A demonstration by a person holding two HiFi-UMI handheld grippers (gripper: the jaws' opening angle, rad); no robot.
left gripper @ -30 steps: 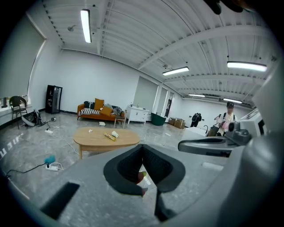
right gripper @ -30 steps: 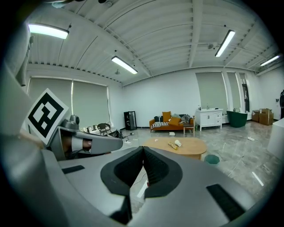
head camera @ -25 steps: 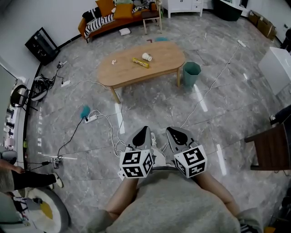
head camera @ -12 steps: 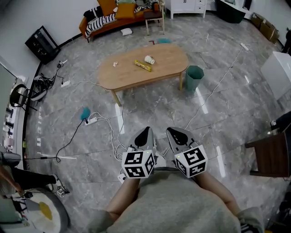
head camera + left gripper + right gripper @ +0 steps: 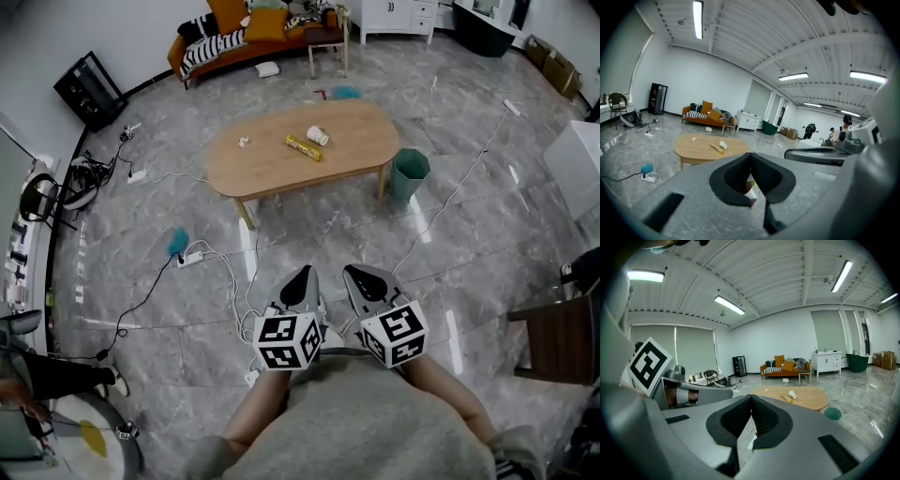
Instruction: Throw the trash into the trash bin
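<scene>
The left claw point(image 5: 304, 274) and right claw point(image 5: 356, 273) are closed and empty, side by side. A wrapper point(image 5: 303, 147) and cup point(image 5: 318, 136) lie on the tabletop point(image 5: 262, 169) well ahead. The bin point(image 5: 410, 174) stands by its right end.

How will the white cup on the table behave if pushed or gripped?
The cup lies on its side on the table, so a push would probably roll it. It looks like a disposable cup: likely light and easy to crush.
</scene>
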